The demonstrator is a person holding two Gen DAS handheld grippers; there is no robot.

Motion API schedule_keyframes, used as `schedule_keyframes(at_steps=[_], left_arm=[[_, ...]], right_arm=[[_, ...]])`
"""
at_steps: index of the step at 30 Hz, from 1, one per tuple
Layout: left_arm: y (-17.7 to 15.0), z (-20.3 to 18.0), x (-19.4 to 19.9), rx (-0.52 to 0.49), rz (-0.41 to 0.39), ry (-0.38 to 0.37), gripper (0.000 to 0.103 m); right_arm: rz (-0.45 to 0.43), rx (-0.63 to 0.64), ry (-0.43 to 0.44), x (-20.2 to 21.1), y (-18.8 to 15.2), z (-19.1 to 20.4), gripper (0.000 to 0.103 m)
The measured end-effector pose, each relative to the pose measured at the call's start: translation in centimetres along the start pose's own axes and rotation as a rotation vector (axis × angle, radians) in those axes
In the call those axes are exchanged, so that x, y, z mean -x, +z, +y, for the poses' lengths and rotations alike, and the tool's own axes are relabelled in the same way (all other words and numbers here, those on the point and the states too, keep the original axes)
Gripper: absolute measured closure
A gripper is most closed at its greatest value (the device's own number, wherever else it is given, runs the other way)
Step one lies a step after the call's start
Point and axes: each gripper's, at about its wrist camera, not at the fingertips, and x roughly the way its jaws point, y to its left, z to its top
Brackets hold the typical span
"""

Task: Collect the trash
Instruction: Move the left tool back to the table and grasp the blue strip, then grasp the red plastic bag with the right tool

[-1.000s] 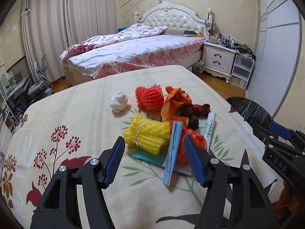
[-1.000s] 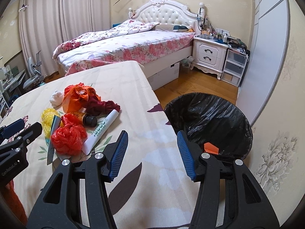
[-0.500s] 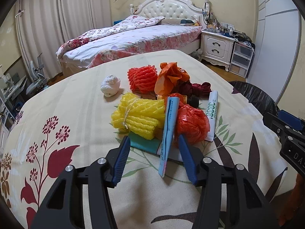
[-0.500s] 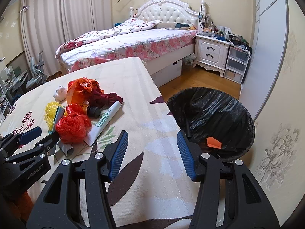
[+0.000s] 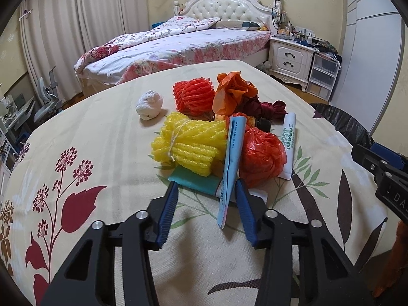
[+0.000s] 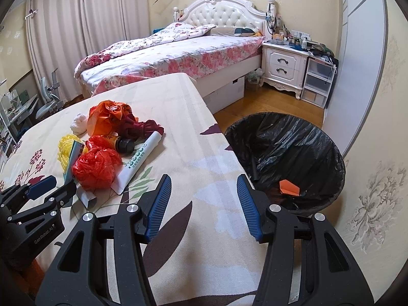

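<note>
The black body of the left gripper (image 6: 52,190) has small white letters that say "GenRobot.AI". The black right gripper (image 5: 390,168) shows the white letters "DA" at the picture's edge. The white tube with green print (image 5: 289,137) and the long light-blue paper packet (image 5: 230,163) have writing too small to read.

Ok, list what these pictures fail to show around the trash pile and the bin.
- Left tongs: whether the pads press the blue paper strip; both views unclear.
- Brown bottle: label too small to read, body hidden by red plastic bag.
- Bin: bottom hidden by right tongs; orange scrap unidentifiable.
</note>
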Motion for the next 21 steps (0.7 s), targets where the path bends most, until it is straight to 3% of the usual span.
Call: schedule_keyframes(at_steps=[8,21], left_arm=[[0.1,-0.7,-0.1,-0.033,-0.004,-0.05,0.09],[-0.2,0.0,2.5,-0.023,-0.069,-0.054,0.094]], right_arm=[[0.002,0.002,0.002,-0.2,0.0,0.1,0.051],[0.001,0.028,0.014,0.0,0.3,1.5,0.051]])
